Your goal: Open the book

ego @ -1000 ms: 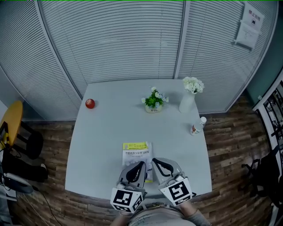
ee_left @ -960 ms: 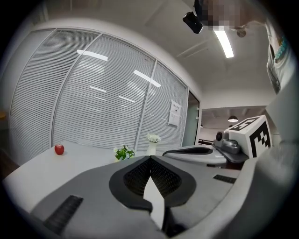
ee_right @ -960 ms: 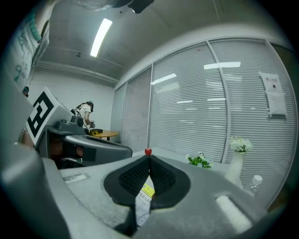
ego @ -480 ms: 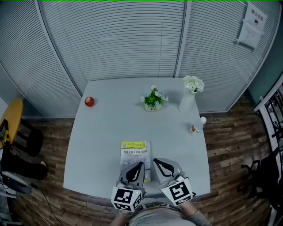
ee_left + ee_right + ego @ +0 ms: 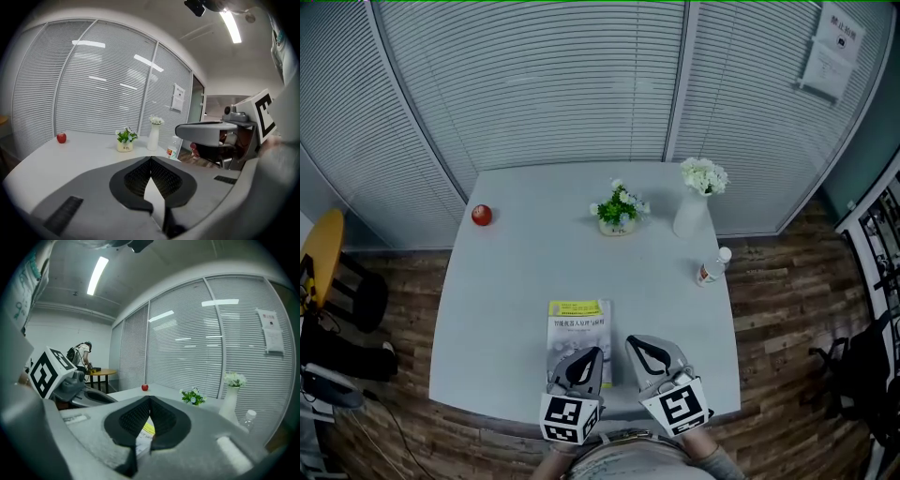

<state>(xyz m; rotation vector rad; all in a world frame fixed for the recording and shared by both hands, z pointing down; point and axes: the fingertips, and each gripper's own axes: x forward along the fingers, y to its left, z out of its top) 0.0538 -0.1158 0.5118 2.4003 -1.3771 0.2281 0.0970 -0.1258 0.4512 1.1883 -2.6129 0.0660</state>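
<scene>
- The book [image 5: 578, 323] lies shut at the desk's [image 5: 525, 272] near edge.
- I see my left claw [image 5: 598, 352] closed, empty, over its near end.
- My right claw [image 5: 630, 340] is closed too, beside it.

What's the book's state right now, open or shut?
Shut. The book lies flat on the table, its yellow-banded front cover facing up in the head view, with no inner pages showing.

Smooth matt white table [image 5: 534, 272], grainy wood-plank floor [image 5: 769, 309], book [image 5: 578, 323] with smooth paper cover, clear plastic bottle [image 5: 710, 268].
</scene>
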